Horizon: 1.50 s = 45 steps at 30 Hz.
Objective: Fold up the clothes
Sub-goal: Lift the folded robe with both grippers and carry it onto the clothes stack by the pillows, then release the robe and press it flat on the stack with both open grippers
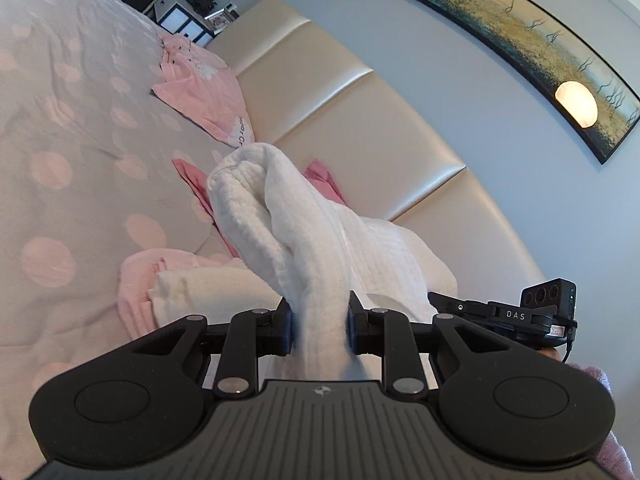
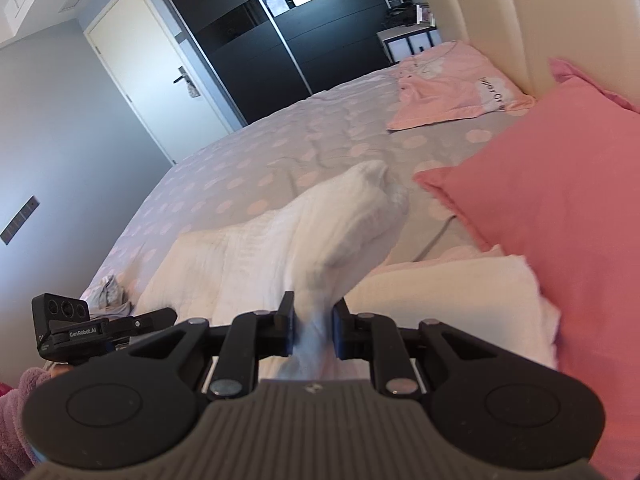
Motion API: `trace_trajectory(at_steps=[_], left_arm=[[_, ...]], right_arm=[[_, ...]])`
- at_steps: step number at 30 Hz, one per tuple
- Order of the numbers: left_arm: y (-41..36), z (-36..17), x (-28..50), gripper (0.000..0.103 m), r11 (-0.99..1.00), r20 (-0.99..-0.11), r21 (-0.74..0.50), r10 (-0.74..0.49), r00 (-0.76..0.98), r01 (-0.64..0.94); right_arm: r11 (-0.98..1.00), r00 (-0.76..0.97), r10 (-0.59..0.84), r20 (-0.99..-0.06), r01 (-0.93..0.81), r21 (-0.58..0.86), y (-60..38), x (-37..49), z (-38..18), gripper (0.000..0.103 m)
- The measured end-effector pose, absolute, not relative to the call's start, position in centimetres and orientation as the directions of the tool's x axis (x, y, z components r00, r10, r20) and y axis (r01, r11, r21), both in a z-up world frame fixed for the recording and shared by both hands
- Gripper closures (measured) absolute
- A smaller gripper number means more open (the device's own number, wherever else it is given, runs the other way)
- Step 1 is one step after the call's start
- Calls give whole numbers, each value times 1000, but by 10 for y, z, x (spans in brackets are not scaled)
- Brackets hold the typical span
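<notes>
A white waffle-knit garment (image 1: 288, 216) hangs bunched between both grippers above the bed. My left gripper (image 1: 320, 326) is shut on one thick fold of it, the cloth rising in front of the jaws. My right gripper (image 2: 312, 330) is shut on another fold of the same white garment (image 2: 340, 220), which is blurred. Below it lies a folded white piece (image 1: 192, 288) on folded pale pink cloth (image 1: 136, 280); the right wrist view shows this folded white piece (image 2: 460, 292) beside the pillow. The right gripper's body (image 1: 520, 314) shows at the left wrist view's right edge.
The bed has a grey cover with pink dots (image 1: 72, 140), (image 2: 260, 176). A pink T-shirt (image 1: 200, 92), (image 2: 452, 88) lies near the cream padded headboard (image 1: 360, 120). A pink pillow (image 2: 560, 208) leans at the right. A small grey cloth (image 2: 106, 290) lies at the bed's edge. A door (image 2: 160, 76) and dark wardrobe (image 2: 288, 36) stand behind.
</notes>
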<state>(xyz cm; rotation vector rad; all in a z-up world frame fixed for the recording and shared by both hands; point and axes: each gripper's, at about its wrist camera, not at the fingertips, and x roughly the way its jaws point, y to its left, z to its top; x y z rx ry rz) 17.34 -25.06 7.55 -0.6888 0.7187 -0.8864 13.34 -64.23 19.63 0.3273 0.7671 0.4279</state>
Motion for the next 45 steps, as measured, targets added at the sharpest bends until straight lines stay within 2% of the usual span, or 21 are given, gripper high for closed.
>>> trace_trajectory(at_steps=[14, 21, 29, 31, 32, 34, 35, 39, 45], left_arm=[[-319, 19, 193, 82, 507, -340, -782, -834, 434, 362], [-331, -20, 202, 82, 560, -420, -766, -807, 414, 315], [-334, -39, 204, 80, 573, -443, -762, -801, 403, 301], [-334, -34, 203, 77, 580, -446, -750, -798, 406, 317], [-333, -30, 202, 76, 587, -449, -743, -794, 410, 323], [-330, -21, 198, 63, 604, -459, -728, -781, 424, 323], [-329, -17, 196, 60, 614, -463, -720, -772, 434, 324], [-321, -2, 182, 51, 662, -489, -668, -735, 469, 340], [-318, 29, 143, 53, 716, -476, -524, -696, 538, 462]], right_arm=[[875, 625, 449, -639, -165, 454, -722, 185, 131, 84], [880, 617, 423, -664, -105, 463, -743, 208, 78, 84], [884, 601, 386, -700, -24, 467, -754, 217, 34, 84], [887, 608, 373, -700, -12, 462, -754, 215, 34, 82], [892, 614, 361, -702, -7, 452, -753, 213, 36, 77], [905, 630, 330, -703, 2, 426, -752, 208, 42, 65], [911, 643, 309, -701, 11, 411, -752, 204, 47, 61], [937, 701, 215, -680, 50, 347, -752, 186, 70, 60], [984, 783, 82, -617, 34, 174, -729, 144, 105, 62]])
